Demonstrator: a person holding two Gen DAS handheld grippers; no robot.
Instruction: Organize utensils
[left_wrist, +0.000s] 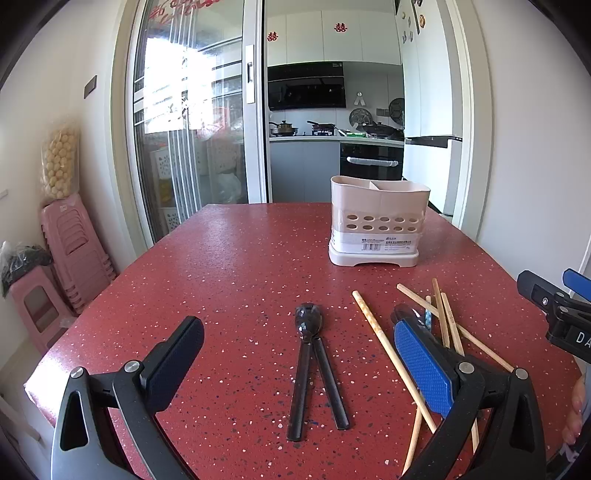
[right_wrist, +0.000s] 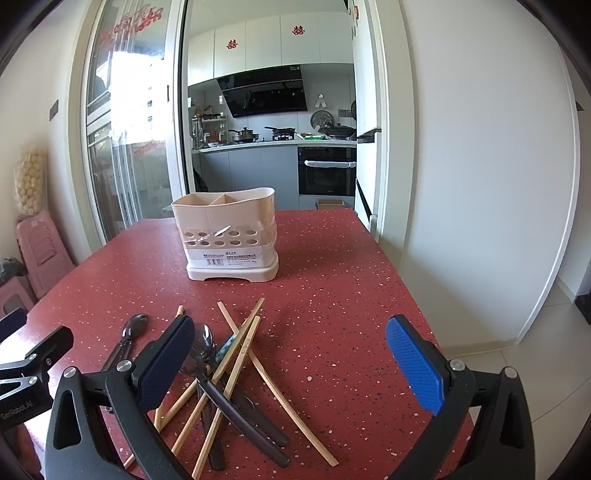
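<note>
Left gripper (left_wrist: 295, 362) wide open, holds nothing, hovers over the red speckled table (left_wrist: 229, 266). Between its fingers lie two dark spoons (left_wrist: 314, 365), bowls stacked, handles splayed toward the camera. Its blue pad (left_wrist: 421, 365) covers part of another spoon bowl and the near ends of the chopsticks (left_wrist: 391, 354); exact count there cannot be told.

Right gripper (right_wrist: 291, 362) also wide open, empty, nothing between the pads but bare table (right_wrist: 332, 295) and one chopstick end. Its dark left pad (right_wrist: 166, 362) hides part of the pile. Pile just left of centre: wooden chopsticks (right_wrist: 236, 354) crossed every way over dark-handled spoons (right_wrist: 229, 402), one clear spoon bowl (right_wrist: 205, 341) poking out, plus a short blue-patterned piece mostly buried, hard to identify. A separate dark spoon (right_wrist: 129, 336) lies left of the pile, handle cut off by the pad. Part of the left gripper shows at the left edge, cropped.

Further back, a cream utensil holder (right_wrist: 225, 236) stands upright on the table, well apart from the pile, divided into compartments, holes in the front, label on the lower part. Compartment insides not visible from either view.

Beyond: glass sliding door (left_wrist: 192, 110), pink stools (left_wrist: 74, 251) stacked at the left wall, kitchen (left_wrist: 332, 110) through the doorway, small and blurry.
</note>
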